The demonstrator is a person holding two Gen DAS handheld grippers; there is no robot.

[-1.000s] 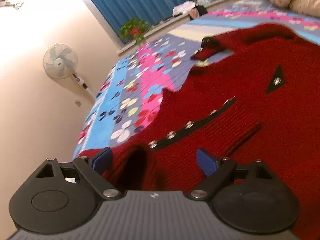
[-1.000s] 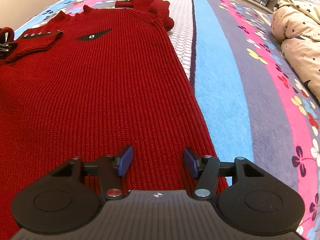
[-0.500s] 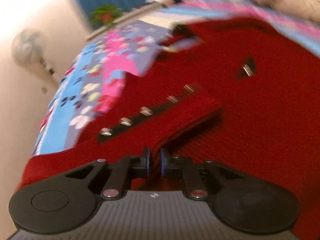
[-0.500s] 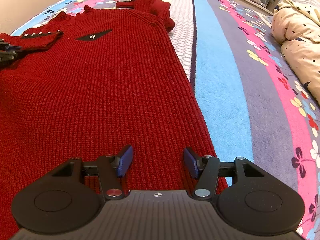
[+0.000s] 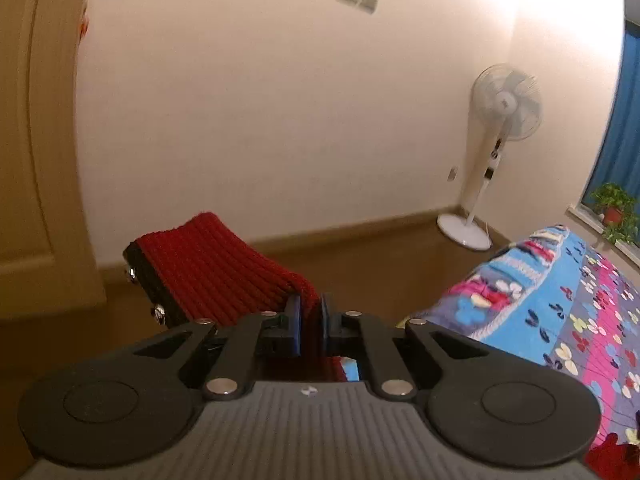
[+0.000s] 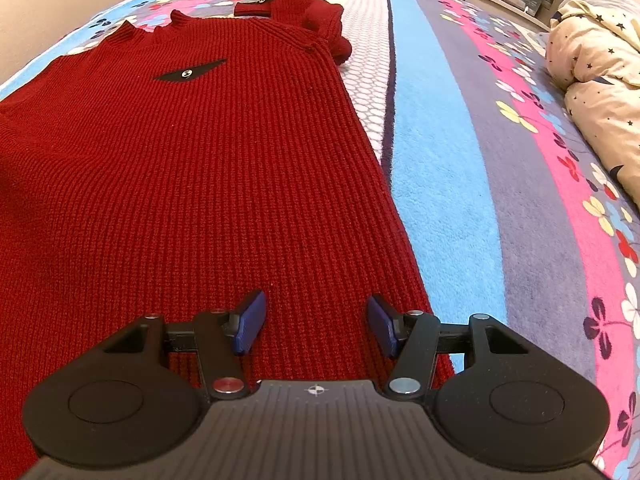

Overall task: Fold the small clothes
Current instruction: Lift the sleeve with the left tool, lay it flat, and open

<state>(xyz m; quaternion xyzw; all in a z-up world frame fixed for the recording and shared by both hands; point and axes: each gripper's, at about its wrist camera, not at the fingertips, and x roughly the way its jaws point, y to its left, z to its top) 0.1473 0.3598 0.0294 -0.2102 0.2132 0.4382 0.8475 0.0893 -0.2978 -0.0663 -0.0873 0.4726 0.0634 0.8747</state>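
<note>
The left gripper [image 5: 308,312] is clamped on the cuff end of the red sweater's sleeve [image 5: 208,272]: both blue pads [image 5: 295,322] press the knit between them, and the sleeve stands lifted in the air in front of the wall [image 5: 280,100], with its black studded trim [image 5: 146,292] along the near-left edge. In the left wrist view the camera faces the room rather than the bed: a pedestal fan [image 5: 500,120] stands on the floor by the wall, a potted plant [image 5: 614,208] sits on the sill at the far right, and the floral bedspread [image 5: 560,312] fills the lower right corner. The right gripper [image 6: 316,320] hangs just above the lower part of the red sweater [image 6: 180,180], jaws held moderately wide with nothing pinched between the pads; whether the pads touch the knit cannot be told. The sweater body lies flat, front up, on the striped bedspread [image 6: 440,200], with a black triangular patch [image 6: 188,73] on the chest. The opposite sleeve [image 6: 304,12] is bunched beside the far shoulder, resting on the bedspread. A cream star-print quilt [image 6: 596,72] lies heaped at the right edge of the bed, well apart from the sweater
</note>
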